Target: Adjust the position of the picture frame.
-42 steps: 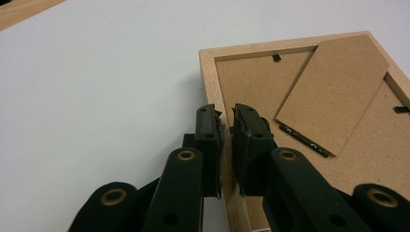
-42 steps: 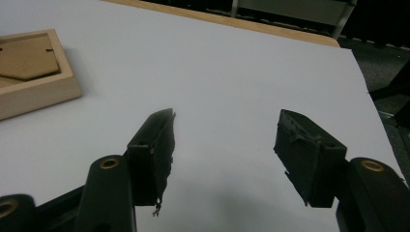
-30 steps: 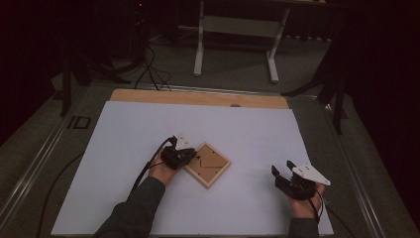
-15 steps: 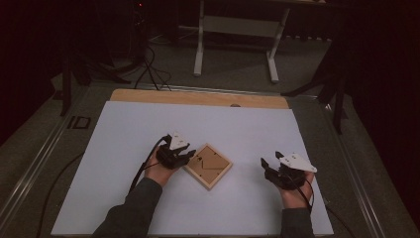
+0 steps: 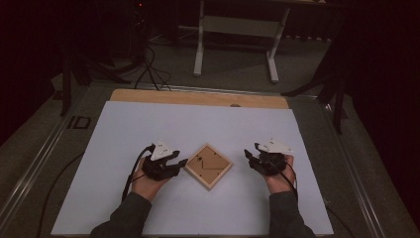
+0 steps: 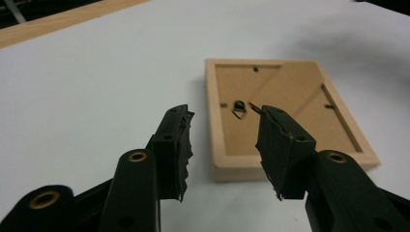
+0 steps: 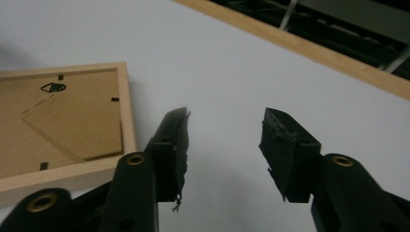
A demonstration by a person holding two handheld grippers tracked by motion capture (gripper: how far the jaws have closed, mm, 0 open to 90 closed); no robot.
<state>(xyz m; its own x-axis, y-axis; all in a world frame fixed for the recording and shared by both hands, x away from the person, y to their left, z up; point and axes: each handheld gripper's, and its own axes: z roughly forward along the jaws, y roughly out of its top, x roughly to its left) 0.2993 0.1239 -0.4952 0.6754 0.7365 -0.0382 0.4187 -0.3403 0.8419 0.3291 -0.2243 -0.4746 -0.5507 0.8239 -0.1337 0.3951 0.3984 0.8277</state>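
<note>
picture frame [image 5: 208, 166] (face down) between claws

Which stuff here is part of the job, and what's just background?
In play:
- wooden picture frame, lying back side up
- left gripper, jaws open beside it
- right gripper, jaws open, apart from it

Background:
- white table cover
- metal stand on the floor behind
- floor cables

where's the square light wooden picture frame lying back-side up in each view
High view: square light wooden picture frame at lower centre, on the white table top.
Left gripper view: right of centre, just beyond the jaws.
Right gripper view: left edge.
Shared landmark: the small dark hanger on the frame's back.
</note>
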